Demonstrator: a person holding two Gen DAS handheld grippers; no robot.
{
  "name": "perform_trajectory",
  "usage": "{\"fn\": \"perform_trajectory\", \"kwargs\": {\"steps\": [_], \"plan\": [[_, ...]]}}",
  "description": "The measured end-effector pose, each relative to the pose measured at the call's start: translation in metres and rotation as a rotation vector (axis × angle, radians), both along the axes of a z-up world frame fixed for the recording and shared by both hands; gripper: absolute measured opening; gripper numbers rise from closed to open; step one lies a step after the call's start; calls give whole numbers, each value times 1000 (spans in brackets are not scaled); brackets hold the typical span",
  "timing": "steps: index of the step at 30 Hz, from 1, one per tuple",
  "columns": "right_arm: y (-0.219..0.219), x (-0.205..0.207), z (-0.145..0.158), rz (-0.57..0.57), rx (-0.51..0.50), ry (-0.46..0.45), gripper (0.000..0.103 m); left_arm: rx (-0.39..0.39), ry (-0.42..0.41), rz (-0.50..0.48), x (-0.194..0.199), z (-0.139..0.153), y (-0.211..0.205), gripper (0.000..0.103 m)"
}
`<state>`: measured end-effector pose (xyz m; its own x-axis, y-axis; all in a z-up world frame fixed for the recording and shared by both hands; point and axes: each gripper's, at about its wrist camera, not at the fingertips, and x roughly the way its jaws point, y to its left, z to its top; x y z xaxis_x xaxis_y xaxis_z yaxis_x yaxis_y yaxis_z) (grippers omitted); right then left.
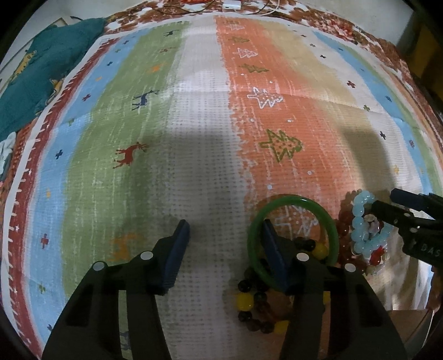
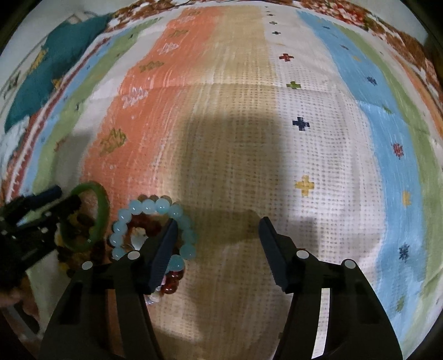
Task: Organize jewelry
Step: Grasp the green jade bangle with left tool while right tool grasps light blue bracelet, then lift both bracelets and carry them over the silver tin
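A green bangle [image 1: 293, 200] hangs around the right finger of my open left gripper [image 1: 225, 231], tilted up off the cloth. Under it lies a dark and yellow bead bracelet [image 1: 246, 300]. A light blue bead bracelet [image 1: 360, 221] sits on a red-brown bead bracelet [image 1: 343, 218] to the right. In the right wrist view my right gripper [image 2: 218, 229] is open; its left finger reaches inside the light blue bracelet [image 2: 146, 206]. The green bangle [image 2: 102, 205] and the left gripper [image 2: 41, 210] show at the far left.
A striped mat [image 1: 193, 110] with deer and tree patterns covers the surface. A teal cloth [image 1: 41, 63] lies at the far left corner. A white charger and cables [image 1: 232, 5] lie at the far edge. A pale tray-like surface [image 1: 407, 288] sits under the jewelry at right.
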<state>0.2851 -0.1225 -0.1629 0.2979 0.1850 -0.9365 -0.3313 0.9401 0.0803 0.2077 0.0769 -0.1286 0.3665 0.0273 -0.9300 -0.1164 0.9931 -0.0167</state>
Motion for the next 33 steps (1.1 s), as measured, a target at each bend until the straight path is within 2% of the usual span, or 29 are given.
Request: {"fn": "perform_trajectory", "kwargs": {"steps": [3,6,7,11,13,18,33], "plan": [[-1,0,-1,0,-22,-2,50,24,8,-8,0,-1,-2,43],[-4,0,-2,-1,-28,1,42,29,19,0,0,-1,0,20],[-5,1,-2,4,-27,1,39,33,24,1,0,-1,1,9],[-3,-3,0,43,-30,-4,12,34,24,-13,-1,-2,2,7],[0,-4,1,72,-43,-20,12,17,26,-7,-2,0,4,7],[-3,-3,7,82,-4,-14,12,-14,11,-4,-4,11,5,7],[-14,-38,76,103,100,-116,12,-71,-98,-29,-35,64,-17,7]]}}
